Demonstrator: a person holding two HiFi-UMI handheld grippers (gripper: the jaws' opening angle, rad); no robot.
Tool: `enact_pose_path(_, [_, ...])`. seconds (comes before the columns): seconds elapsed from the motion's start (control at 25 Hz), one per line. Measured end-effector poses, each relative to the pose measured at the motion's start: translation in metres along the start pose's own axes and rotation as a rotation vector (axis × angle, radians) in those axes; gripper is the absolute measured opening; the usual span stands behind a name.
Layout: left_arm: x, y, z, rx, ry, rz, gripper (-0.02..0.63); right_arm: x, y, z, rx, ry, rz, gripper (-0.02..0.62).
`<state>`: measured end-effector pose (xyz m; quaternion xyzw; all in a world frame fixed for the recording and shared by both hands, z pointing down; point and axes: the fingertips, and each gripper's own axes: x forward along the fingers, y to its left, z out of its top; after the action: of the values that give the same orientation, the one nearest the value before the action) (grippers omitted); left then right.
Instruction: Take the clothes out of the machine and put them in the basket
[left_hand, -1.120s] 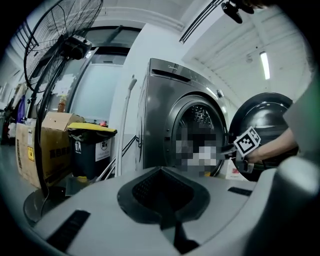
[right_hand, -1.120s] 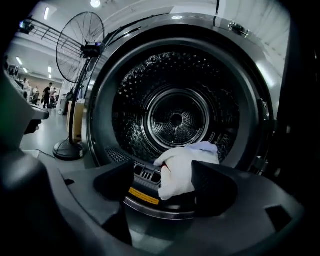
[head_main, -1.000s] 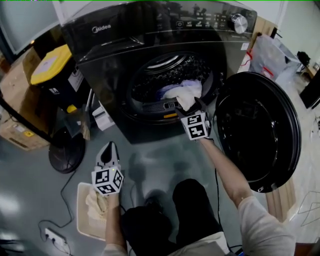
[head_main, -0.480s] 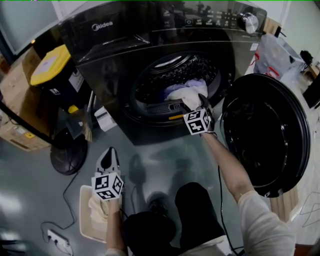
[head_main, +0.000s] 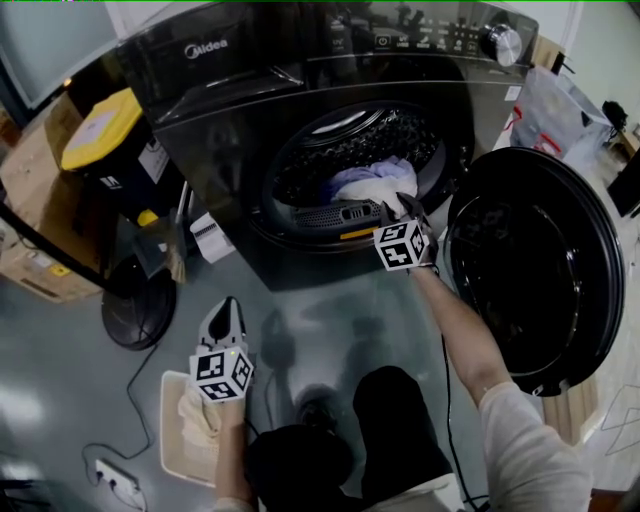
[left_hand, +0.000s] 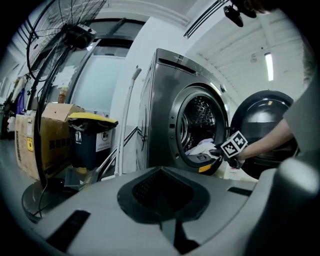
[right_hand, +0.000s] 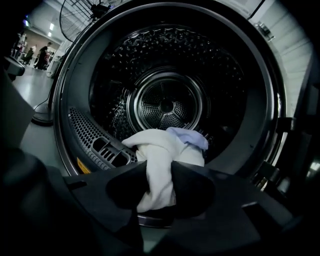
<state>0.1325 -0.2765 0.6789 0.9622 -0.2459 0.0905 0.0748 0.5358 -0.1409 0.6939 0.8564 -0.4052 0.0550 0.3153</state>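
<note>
Left: a black bin with a yellow lid stands beside cardboard boxes. Nearer, a fan's round base; a cable crosses the floor toward a power strip, near left. Far right: a translucent plastic bag.

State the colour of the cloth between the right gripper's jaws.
The cloth is white, clearest in the right gripper view.

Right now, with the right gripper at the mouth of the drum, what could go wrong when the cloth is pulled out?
The right gripper, whose jaws have just been closing, pinches only one fold of the white cloth; it may slip free when pulled. The lavender cloth lies against it and may be dragged out and fall on the floor before the basket. The cloth may also catch on the grille at the drum's lip.
</note>
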Motion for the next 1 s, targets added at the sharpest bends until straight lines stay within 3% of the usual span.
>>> enact_pose_path(0.28, [-0.019,0.013,0.016,-0.001,-0.025,0.024,0.018,-0.012,-0.005,0.013,0.171,0.010,0.035,0.118])
enact_pose_path(0.76, [-0.048,0.000,0.049,0.009,-0.076,0.032,0.018,-0.079,-0.018,0.086,0.291,-0.191,0.081,0.115])
enact_pose_path(1.0, [-0.064,-0.005,0.068,0.012,-0.106,0.052,0.018,-0.126,-0.027,0.125,0.292,-0.312,0.123,0.115])
